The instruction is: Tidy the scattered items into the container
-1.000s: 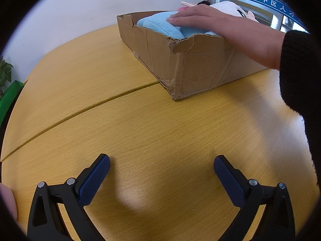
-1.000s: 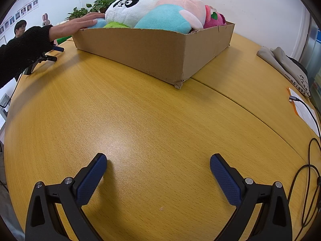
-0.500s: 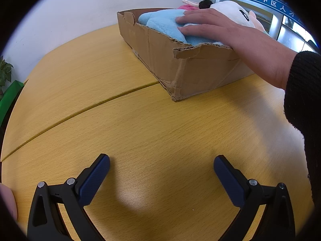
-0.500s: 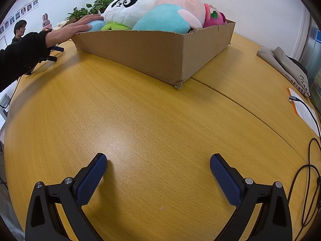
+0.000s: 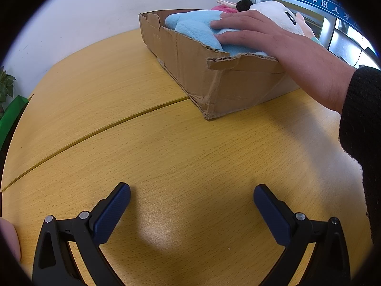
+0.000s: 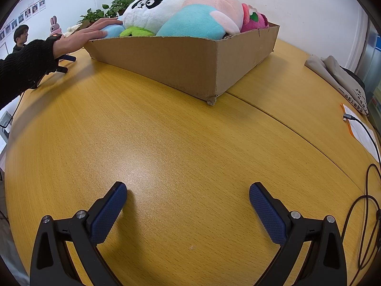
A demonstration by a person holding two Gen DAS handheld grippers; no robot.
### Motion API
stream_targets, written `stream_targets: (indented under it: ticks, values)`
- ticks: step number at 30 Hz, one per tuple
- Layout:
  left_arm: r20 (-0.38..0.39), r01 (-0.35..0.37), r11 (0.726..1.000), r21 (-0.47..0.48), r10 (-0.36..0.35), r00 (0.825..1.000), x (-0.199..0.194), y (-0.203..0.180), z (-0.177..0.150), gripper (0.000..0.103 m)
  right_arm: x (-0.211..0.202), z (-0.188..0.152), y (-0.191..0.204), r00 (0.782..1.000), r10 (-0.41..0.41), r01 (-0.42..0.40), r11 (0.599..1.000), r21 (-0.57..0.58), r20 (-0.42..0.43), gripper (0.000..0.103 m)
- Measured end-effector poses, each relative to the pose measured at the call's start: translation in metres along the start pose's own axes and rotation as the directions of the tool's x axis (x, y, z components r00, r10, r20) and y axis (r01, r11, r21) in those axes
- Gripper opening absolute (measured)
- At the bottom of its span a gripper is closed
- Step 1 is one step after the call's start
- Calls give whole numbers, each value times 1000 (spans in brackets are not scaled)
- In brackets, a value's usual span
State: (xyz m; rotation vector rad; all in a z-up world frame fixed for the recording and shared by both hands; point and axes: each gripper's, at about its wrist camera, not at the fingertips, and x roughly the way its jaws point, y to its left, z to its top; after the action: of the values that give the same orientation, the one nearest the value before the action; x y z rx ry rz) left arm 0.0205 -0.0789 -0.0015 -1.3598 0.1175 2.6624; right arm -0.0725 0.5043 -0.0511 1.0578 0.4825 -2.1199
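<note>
Cardboard box (image 6: 190,64) of plush toys (image 6: 190,21) sits well ahead of both spread, empty grippers (image 5: 191,200) (image 6: 188,196), a bare hand (image 5: 259,33) pressing the toys.

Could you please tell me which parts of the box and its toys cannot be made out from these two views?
- Left wrist view: the hand covers part of the light blue plush; most of the panda plush lies behind it.
- Right wrist view: the cardboard box wall hides the toys' lower halves and the box floor.
- Right wrist view: the red plush is mostly hidden behind the pink rabbit plush.
</note>
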Motion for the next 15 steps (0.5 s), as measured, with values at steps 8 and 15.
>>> stream_targets:
  ticks: [8,15]
  values:
    - [0,1,1000,1,-1,1000,0,0,1,103,0,0,0,1000,0,0,1000,0,0,103]
    - [0,2,1000,2,-2,1000,1,0,1,103,0,0,0,1000,0,0,1000,0,0,103]
